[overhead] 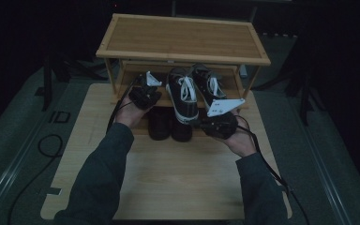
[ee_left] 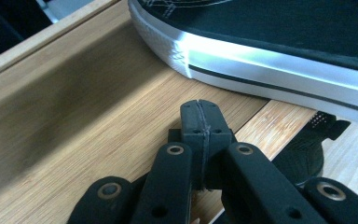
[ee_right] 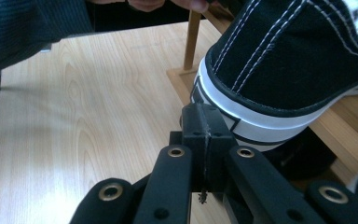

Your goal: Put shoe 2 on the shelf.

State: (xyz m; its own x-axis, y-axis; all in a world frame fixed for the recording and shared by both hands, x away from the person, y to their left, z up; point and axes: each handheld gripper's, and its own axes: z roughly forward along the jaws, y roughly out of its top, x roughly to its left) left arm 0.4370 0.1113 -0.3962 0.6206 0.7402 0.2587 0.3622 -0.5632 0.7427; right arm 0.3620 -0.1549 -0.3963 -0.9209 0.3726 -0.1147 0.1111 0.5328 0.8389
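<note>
Two black sneakers with white soles and laces stand on the lower shelf [ee_left: 74,121] of a bamboo shoe rack [overhead: 183,40], heels toward me. The left sneaker [overhead: 183,96] overhangs the shelf's front edge. My left gripper [overhead: 149,91] is over the shelf just left of it, its jaws shut [ee_left: 200,112] with nothing between them, and the white sole [ee_left: 270,70] lies just ahead. My right gripper [overhead: 202,123] points leftward, jaws shut and empty [ee_right: 204,116]. Its tip is right at the white heel of the overhanging sneaker [ee_right: 279,60]; whether they touch I cannot tell. The right sneaker [overhead: 208,84] stands beside it.
A pair of dark shoes [overhead: 159,124] sits on the wooden table [overhead: 178,173] below the shelf's front edge. The rack's thin post [ee_right: 192,39] stands near the heel. Cables trail from both grippers, and a sleeve [ee_right: 32,28] lies across the table's far side.
</note>
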